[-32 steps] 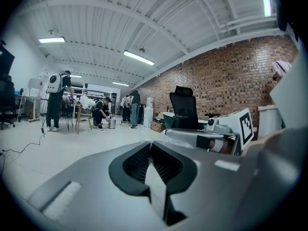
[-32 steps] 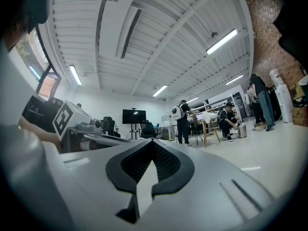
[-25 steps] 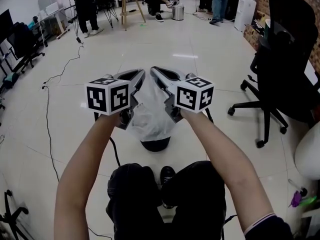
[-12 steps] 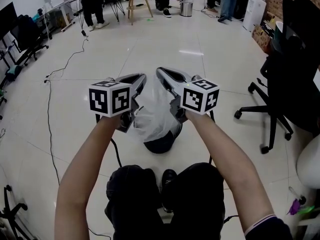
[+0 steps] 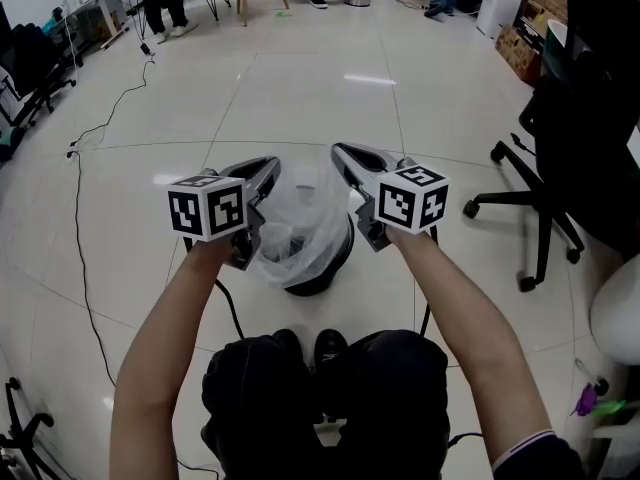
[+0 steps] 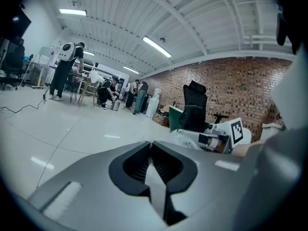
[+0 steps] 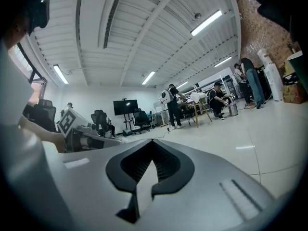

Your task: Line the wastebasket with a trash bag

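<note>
A clear plastic trash bag [image 5: 297, 218] hangs stretched between my two grippers, and its lower part sits in the mouth of a small round black wastebasket [image 5: 330, 263] on the floor. My left gripper [image 5: 266, 165] is shut on the bag's left edge. My right gripper [image 5: 342, 152] is shut on its right edge. A thin strip of film shows pinched between the pads in the left gripper view [image 6: 155, 177] and in the right gripper view [image 7: 141, 177]. Both grippers sit just above the basket's rim, one on either side.
A black office chair [image 5: 560, 158] stands on the right. Near it is a white rounded object [image 5: 615, 313]. A cable [image 5: 82, 228] runs across the tiled floor on the left. My knees and shoes [image 5: 330, 353] are just behind the basket. Several people stand far off.
Both grippers have sunk toward the basket and spread a little apart. The bag has come down with them, and its bottom now lies inside the basket.
</note>
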`<act>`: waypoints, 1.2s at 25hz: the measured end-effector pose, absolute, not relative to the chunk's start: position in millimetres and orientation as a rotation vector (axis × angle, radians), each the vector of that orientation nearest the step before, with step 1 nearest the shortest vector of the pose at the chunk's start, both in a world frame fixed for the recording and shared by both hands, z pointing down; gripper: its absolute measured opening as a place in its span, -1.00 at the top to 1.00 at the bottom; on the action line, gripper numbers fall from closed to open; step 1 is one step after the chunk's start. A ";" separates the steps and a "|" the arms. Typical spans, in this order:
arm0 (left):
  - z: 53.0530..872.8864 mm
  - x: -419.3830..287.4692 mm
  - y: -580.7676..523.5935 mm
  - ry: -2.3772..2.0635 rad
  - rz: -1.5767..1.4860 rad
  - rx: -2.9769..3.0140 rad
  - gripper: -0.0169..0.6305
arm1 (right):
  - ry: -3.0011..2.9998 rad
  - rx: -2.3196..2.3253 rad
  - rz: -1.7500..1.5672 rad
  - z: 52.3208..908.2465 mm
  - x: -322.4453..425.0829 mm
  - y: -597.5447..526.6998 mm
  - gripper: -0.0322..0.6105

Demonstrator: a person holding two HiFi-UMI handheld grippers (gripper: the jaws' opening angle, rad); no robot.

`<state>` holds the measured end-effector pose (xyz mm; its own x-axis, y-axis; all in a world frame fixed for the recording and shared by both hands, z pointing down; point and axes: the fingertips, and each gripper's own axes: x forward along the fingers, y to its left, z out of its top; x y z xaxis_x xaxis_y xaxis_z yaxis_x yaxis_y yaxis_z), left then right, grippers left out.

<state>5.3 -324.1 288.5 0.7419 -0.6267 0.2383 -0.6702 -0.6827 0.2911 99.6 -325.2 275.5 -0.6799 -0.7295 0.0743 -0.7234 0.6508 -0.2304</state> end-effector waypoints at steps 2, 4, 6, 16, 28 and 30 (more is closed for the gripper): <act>302.5 5.5 -329.7 -1.010 0.200 2.571 0.91 | 2.843 -1.270 -0.385 286.6 104.9 -329.2 0.89; 315.4 3.2 -335.6 -1.023 0.224 2.554 0.91 | 2.850 -1.294 -0.395 297.5 110.7 -333.3 0.89; 328.2 -2.0 -340.8 -1.041 0.255 2.538 0.91 | 2.860 -1.321 -0.404 309.0 116.4 -337.1 0.89; 371.6 -46.1 -370.1 -1.208 0.317 2.453 0.91 | 2.889 -1.513 -0.465 373.5 151.3 -351.2 0.89; 426.6 -74.6 -408.4 -1.258 0.484 2.374 0.91 | 2.943 -1.664 -0.545 433.4 171.0 -386.0 0.89; 440.0 -81.2 -412.8 -1.253 0.526 2.356 0.91 | 2.950 -1.671 -0.567 445.1 172.9 -390.5 0.89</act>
